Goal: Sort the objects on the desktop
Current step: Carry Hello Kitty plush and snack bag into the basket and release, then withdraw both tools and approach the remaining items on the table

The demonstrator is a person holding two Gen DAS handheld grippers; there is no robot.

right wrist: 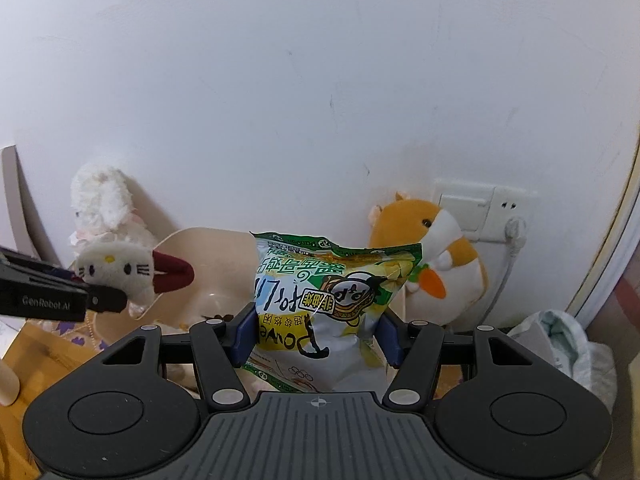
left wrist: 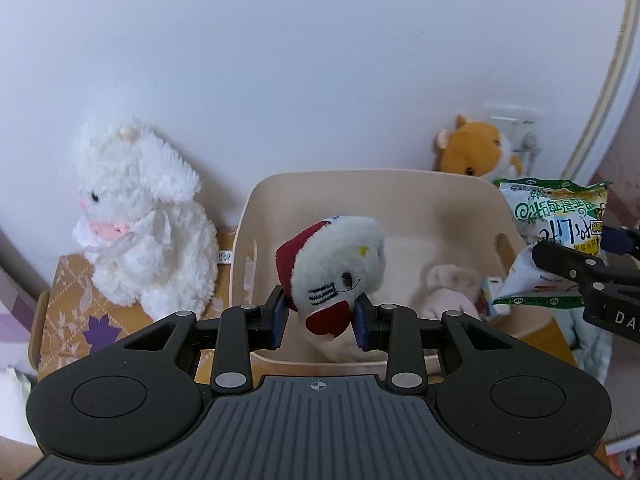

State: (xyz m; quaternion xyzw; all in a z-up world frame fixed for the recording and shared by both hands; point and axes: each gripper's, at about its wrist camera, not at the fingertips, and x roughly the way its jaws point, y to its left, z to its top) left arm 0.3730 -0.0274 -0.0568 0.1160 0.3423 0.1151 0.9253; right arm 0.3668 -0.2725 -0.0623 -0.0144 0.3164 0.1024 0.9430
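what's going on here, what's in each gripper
A person is sorting desk clutter with two handheld grippers. The left gripper is shut on a small white cat plush with a red bow, held over the beige bin. The right gripper is shut on a green snack bag, also in the air beside the bin. A white bunny and an orange hamster sit against the wall.

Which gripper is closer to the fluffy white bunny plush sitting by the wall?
Left. The left gripper, holding a small white cat plush with a red bow, is beside the fluffy white bunny plush. The right gripper, holding a green snack bag, is farther over, near the orange hamster plush.
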